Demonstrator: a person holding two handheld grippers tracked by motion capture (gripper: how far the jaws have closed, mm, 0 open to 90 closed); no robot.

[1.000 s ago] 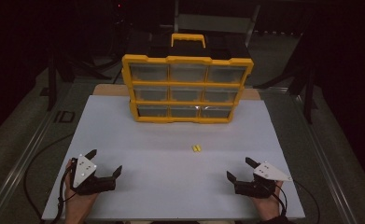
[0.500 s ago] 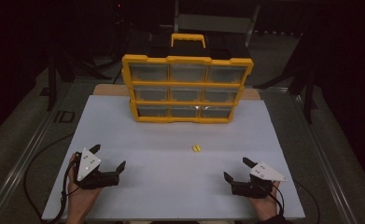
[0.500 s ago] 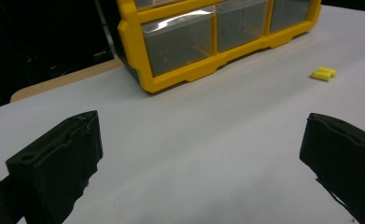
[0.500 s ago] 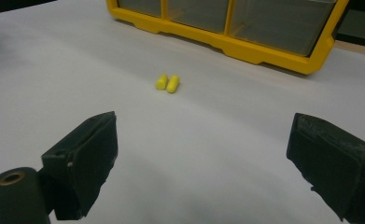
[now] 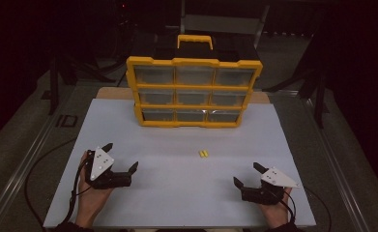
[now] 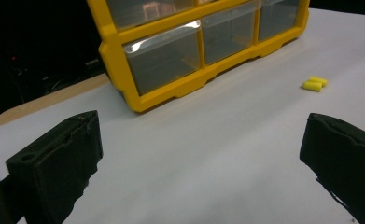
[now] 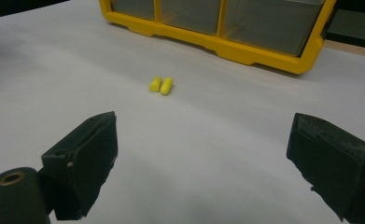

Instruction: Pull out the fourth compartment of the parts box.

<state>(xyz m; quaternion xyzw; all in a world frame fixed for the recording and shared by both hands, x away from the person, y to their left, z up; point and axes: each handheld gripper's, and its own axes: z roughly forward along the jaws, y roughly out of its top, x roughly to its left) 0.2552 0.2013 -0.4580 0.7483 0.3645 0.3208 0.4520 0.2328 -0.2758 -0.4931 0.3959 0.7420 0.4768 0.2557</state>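
Observation:
A yellow drawer cabinet (image 5: 194,92) with clear drawers and a top handle stands at the far middle of the white table (image 5: 177,193); all drawers look closed. Two small yellow earplug-like pieces (image 5: 203,154) lie side by side in front of it, also in the left gripper view (image 6: 314,83) and the right gripper view (image 7: 161,85). My left gripper (image 5: 120,156) rests near the front left, open and empty. My right gripper (image 5: 248,174) rests near the front right, open and empty. Both point toward the cabinet.
The table's wooden back edge (image 5: 114,92) shows behind the cabinet. Metal rails (image 5: 27,159) run along both sides of the table. Cables (image 5: 36,164) trail from the grippers near the front edge. Dark floor and stands surround the table.
Both grippers have shifted slightly: the left one a little toward the middle, the right one slightly nearer the front edge. Jaws stay open. The yellow pieces and cabinet have not moved.

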